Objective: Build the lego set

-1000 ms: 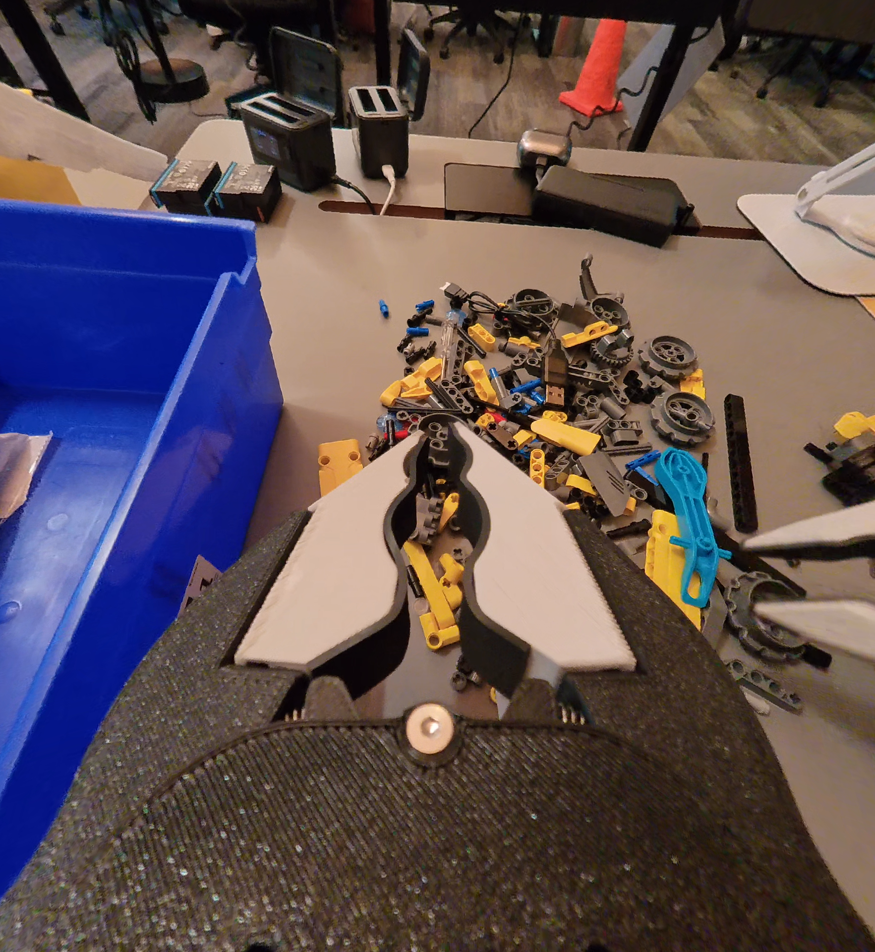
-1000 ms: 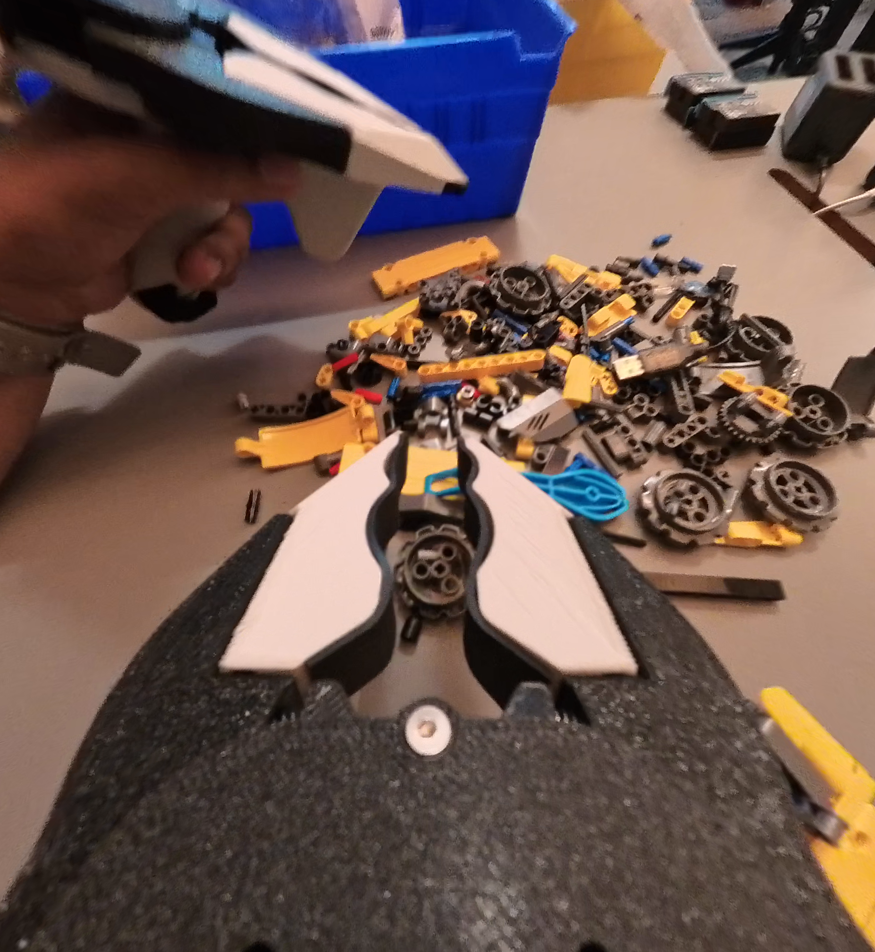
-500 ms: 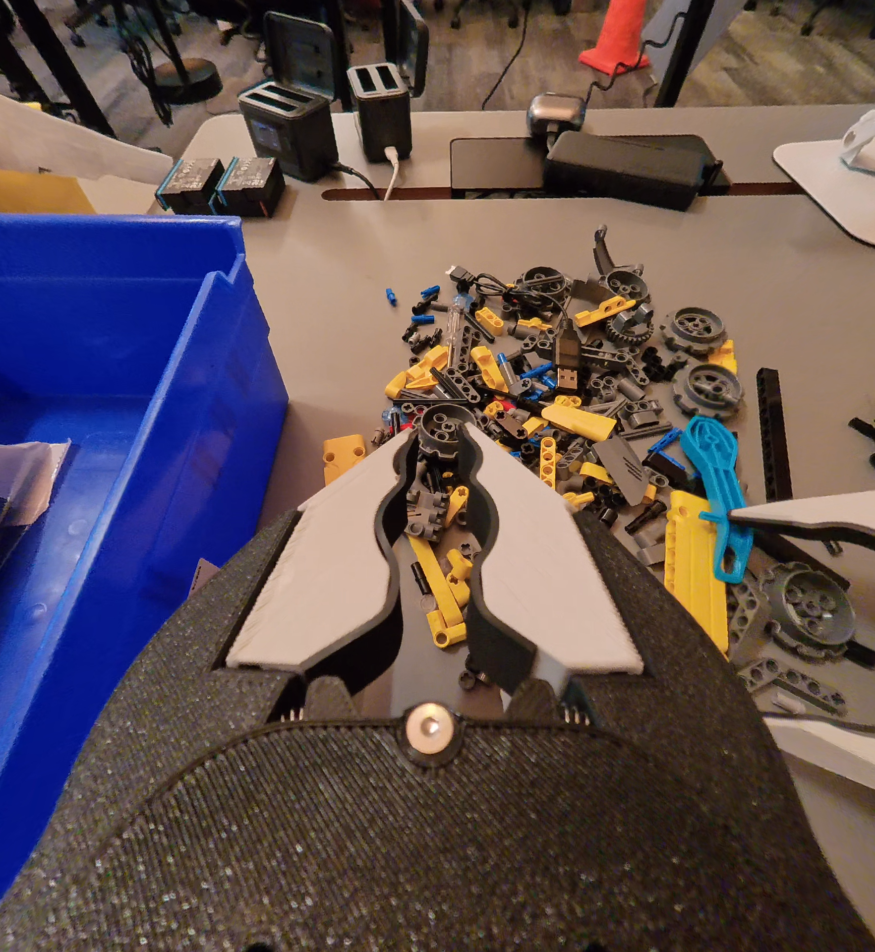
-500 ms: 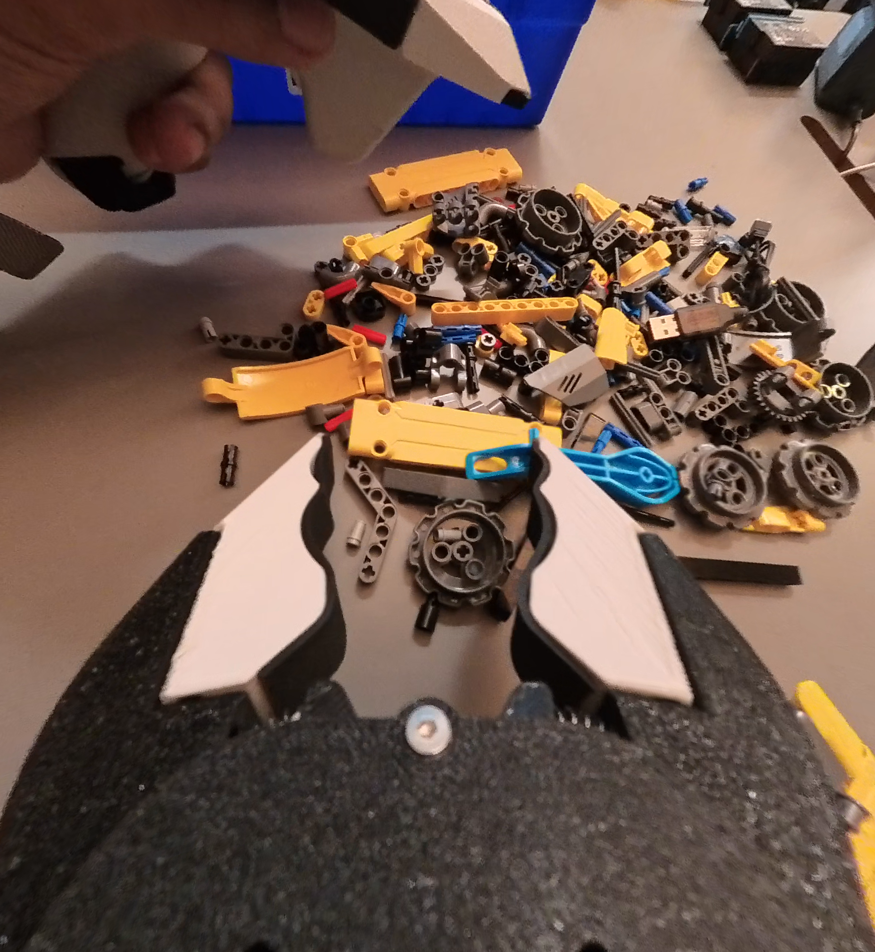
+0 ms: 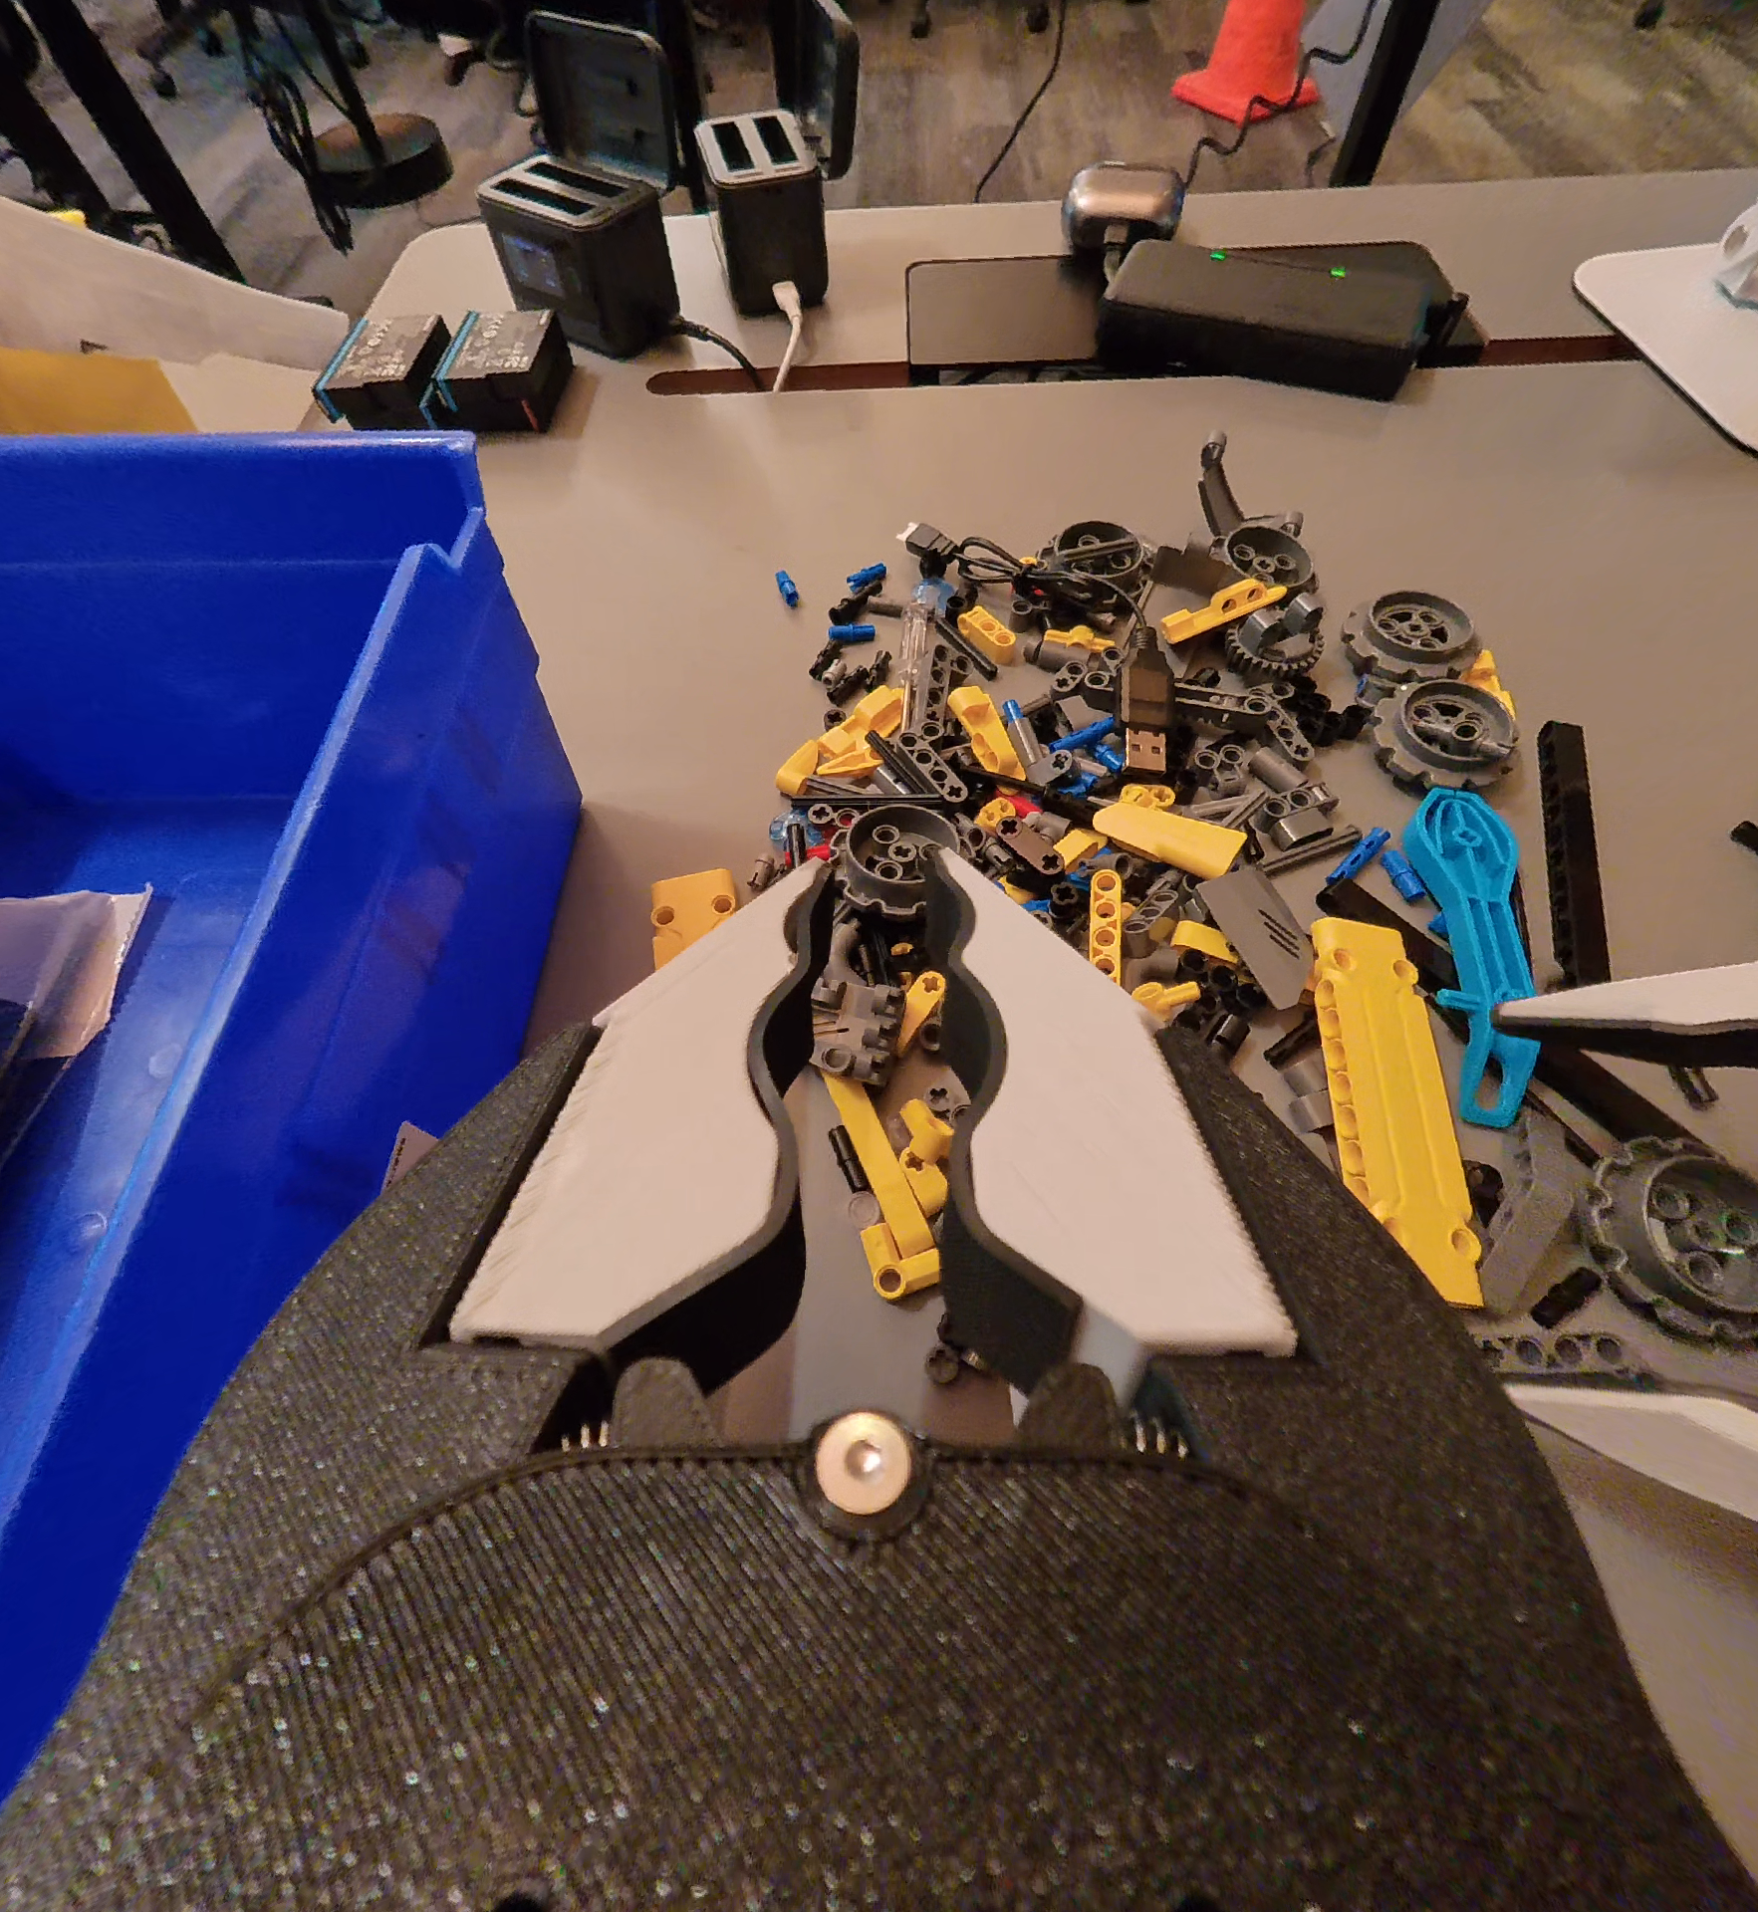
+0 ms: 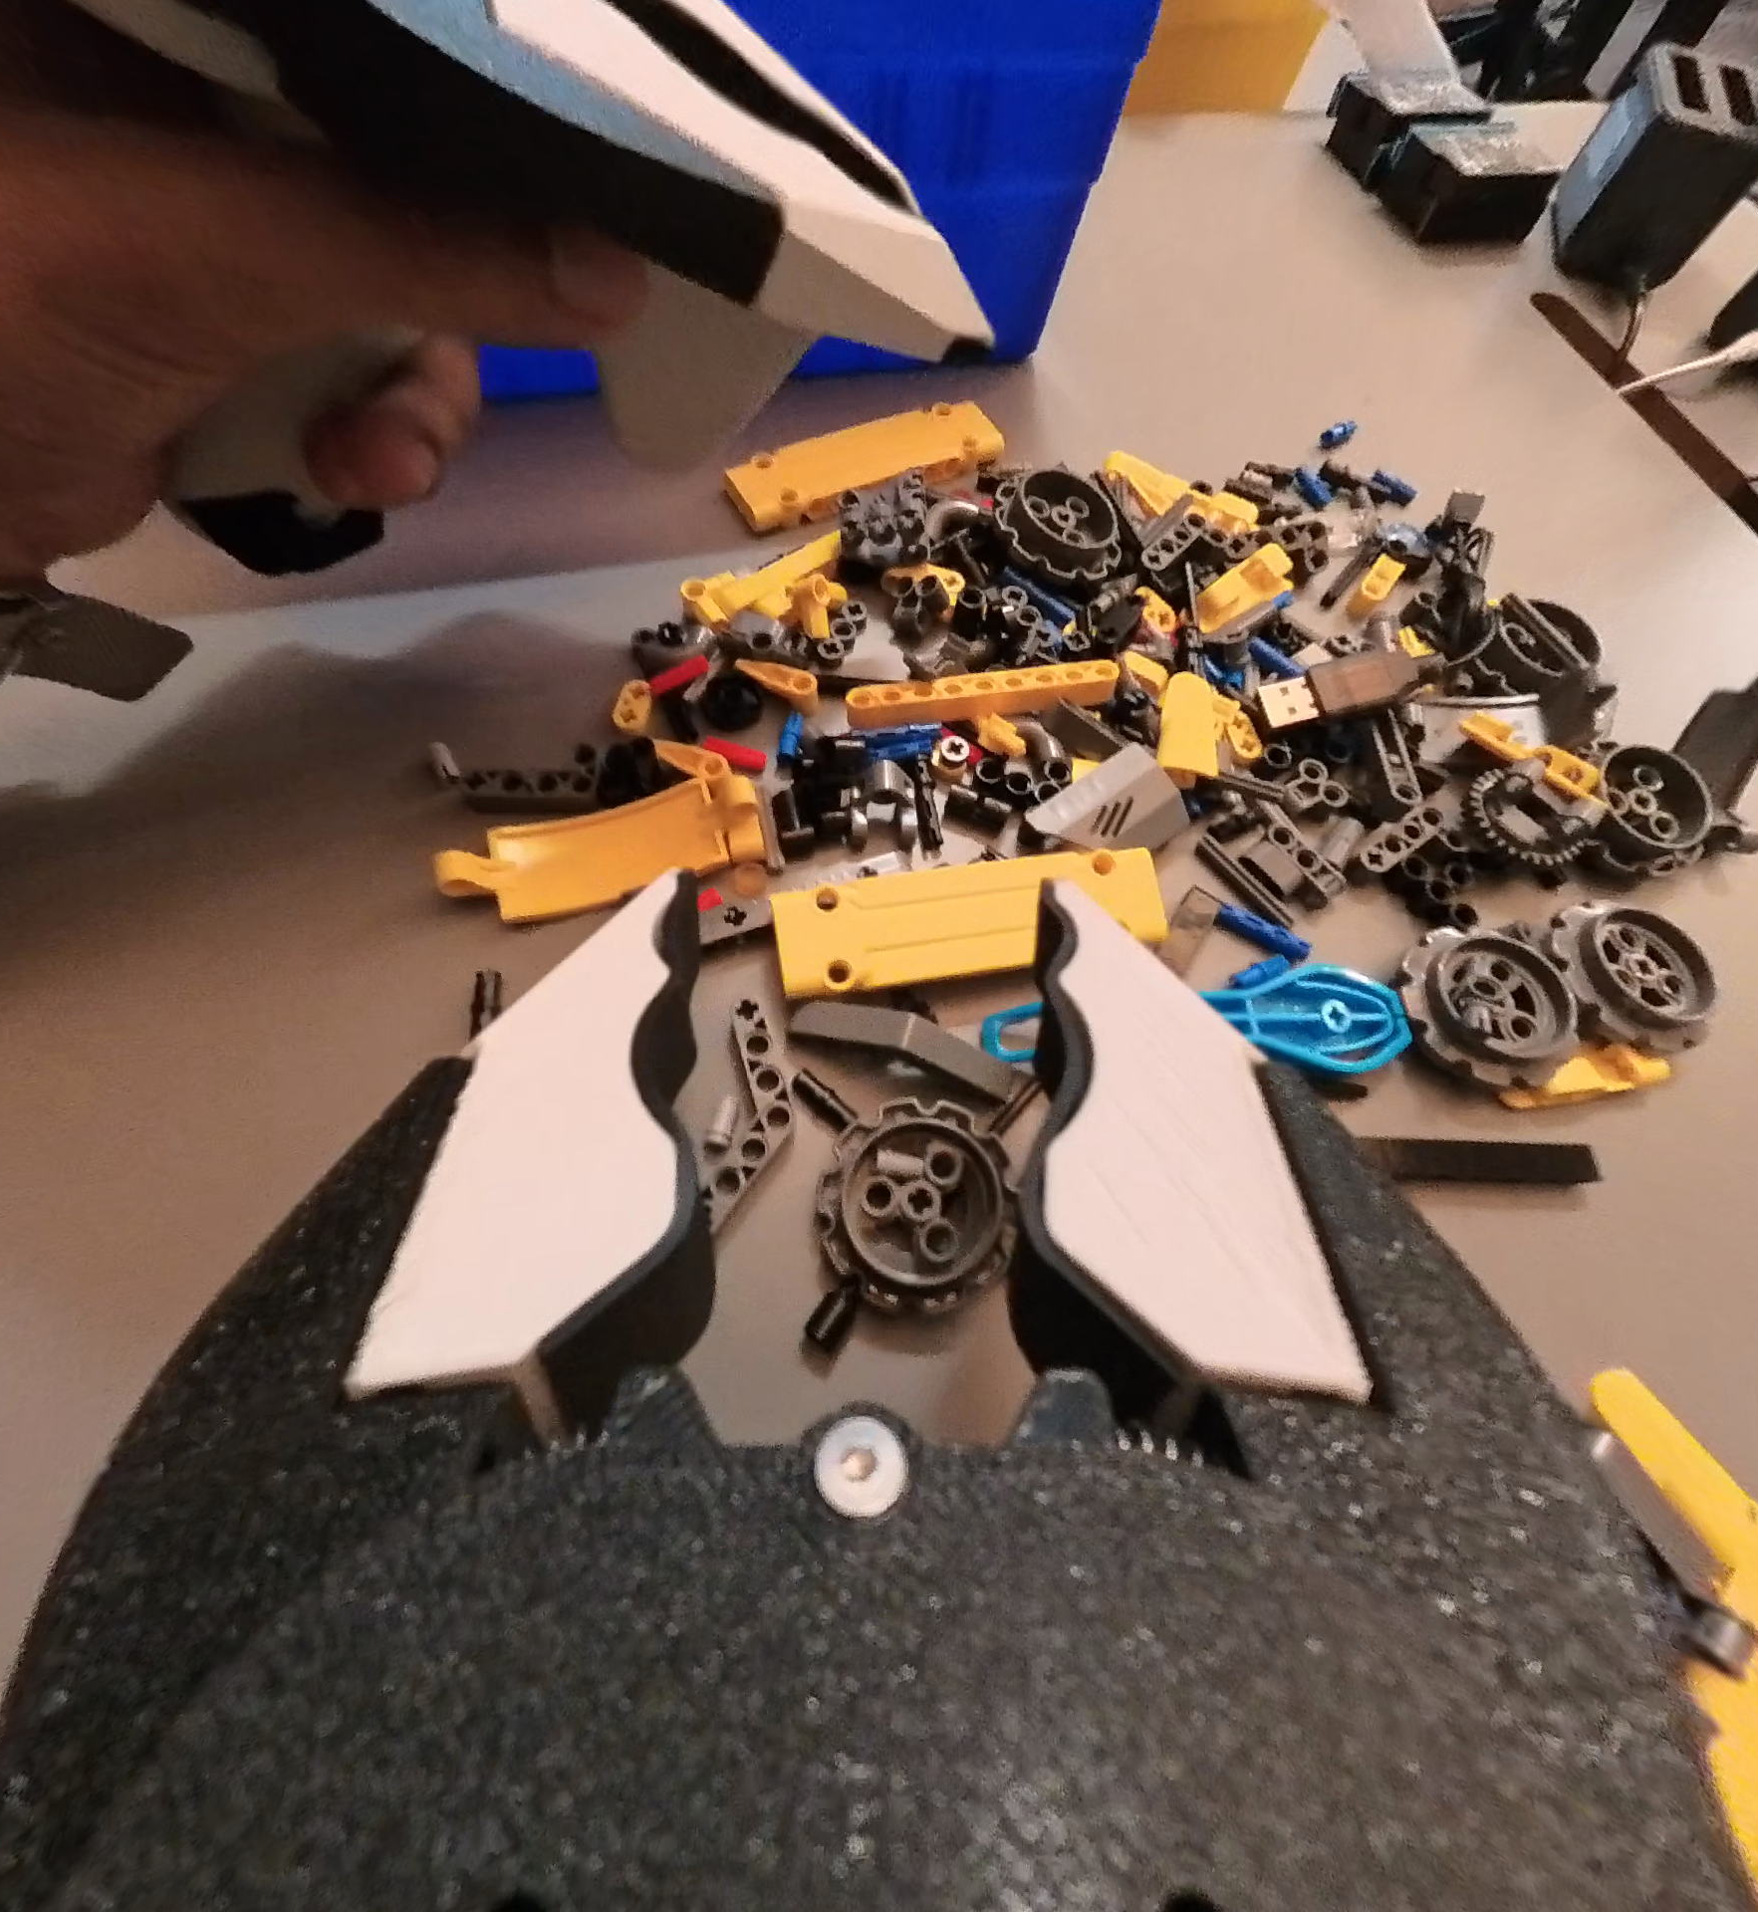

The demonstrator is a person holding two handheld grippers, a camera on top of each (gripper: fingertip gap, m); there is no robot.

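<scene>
warm indoor light from overhead, kinda dim and orange, soft shadows on the grey table, wide-angle bending at the edges, left wrist view sharp, right wrist view smeared, hand badly blurred

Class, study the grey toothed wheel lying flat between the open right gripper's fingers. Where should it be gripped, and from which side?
Grip the grey toothed wheel across its outer rim, coming down from above. It lies flat on the table, hub holes up, so only the rim offers opposing faces; the right gripper already straddles it, open.

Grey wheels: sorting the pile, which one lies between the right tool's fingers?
The lone grey wheel between the open right tool; the others lie farther right.
</scene>
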